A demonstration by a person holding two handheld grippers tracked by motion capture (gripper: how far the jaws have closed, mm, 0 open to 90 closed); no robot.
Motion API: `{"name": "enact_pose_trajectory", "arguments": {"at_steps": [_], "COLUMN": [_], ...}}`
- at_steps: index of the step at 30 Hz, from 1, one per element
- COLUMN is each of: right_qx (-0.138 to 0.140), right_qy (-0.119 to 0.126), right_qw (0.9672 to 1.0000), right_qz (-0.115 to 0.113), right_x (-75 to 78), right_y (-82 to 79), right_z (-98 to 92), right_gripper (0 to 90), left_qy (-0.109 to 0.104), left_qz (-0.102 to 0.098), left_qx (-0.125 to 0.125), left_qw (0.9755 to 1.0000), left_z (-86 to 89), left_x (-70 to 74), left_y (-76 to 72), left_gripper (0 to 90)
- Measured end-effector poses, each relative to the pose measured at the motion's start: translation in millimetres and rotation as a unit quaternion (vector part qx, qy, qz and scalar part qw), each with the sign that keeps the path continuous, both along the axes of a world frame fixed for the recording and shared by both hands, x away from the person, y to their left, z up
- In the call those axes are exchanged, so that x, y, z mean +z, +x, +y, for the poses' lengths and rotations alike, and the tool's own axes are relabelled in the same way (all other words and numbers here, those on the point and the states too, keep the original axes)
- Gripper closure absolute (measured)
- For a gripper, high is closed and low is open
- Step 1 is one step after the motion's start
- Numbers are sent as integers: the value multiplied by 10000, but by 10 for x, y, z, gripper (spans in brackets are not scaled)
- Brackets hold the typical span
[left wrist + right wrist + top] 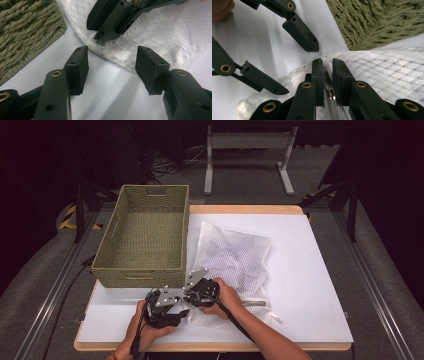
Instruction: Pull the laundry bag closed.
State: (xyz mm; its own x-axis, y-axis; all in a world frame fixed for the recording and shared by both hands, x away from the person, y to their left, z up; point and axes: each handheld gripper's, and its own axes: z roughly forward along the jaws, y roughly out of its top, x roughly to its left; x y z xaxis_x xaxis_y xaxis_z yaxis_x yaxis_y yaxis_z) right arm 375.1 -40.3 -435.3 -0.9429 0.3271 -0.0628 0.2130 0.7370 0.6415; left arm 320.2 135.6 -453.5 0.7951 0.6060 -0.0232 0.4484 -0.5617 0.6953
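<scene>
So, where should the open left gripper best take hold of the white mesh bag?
Probably the bag's corner edge beside the right gripper, approached low from the bare table. The left gripper already faces that thin, flat edge with open jaws.

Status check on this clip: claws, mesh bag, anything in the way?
Right claw shut on zipper pull of mesh bag. Left claw open at bag's corner, nothing gripped. Woven basket close beside.

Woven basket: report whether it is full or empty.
Empty: the high view shows the bare woven floor of the woven basket; the mesh bag lies beside it.
</scene>
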Motion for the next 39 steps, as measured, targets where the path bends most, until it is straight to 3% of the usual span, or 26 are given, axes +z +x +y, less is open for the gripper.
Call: {"name": "enact_pose_trajectory", "arguments": {"at_steps": [6, 8, 11, 15, 19, 20, 22, 25, 31, 37, 39], "right_qx": [-75, -46, -54, -78, -80, -90, -63, -77, -10, 71, 66], "right_qy": [206, 153, 278, 361, 400, 391, 369, 318, 8, -268, -248], "right_qw": [9998, 9999, 9996, 9993, 9991, 9991, 9993, 9994, 10000, 9996, 9997], "right_qz": [32, -31, -38, -98, -108, -99, -75, -63, -88, -41, -53], "right_x": [64, 71, 117, 156, 175, 173, 162, 144, 80, 32, 24], "right_y": [-13, -27, -51, -94, -124, -133, -143, -142, -173, -162, -154], "right_z": [-73, -84, -137, -192, -231, -242, -276, -325, -359, -330, -323], "right_gripper": [817, 818, 819, 819, 819, 819, 819, 820, 811, 741, 749], "left_qy": [-195, -536, -556, -360, -260, -174, -70, -104, -113, -197, -253], "left_qz": [133, 367, 393, 411, 452, 362, 238, 159, 79, 53, 28], "left_qx": [-5, -8, 25, 8, 32, 51, 82, 173, 134, -142, -193], "left_qw": [9997, 9979, 9977, 9985, 9986, 9992, 9997, 9997, 9998, 9997, 9995], "left_z": [31, 57, 37, -23, -142, -161, -154, -105, -72, -107, -114], "left_x": [3, 16, 23, 13, 33, 31, 36, 27, 20, 18, 30], "left_y": [33, 67, 72, 83, 142, 141, 142, 166, 179, 157, 143], "left_gripper": [433, 426, 364, 302, 322, 322, 411, 580, 703, 824, 833]}}
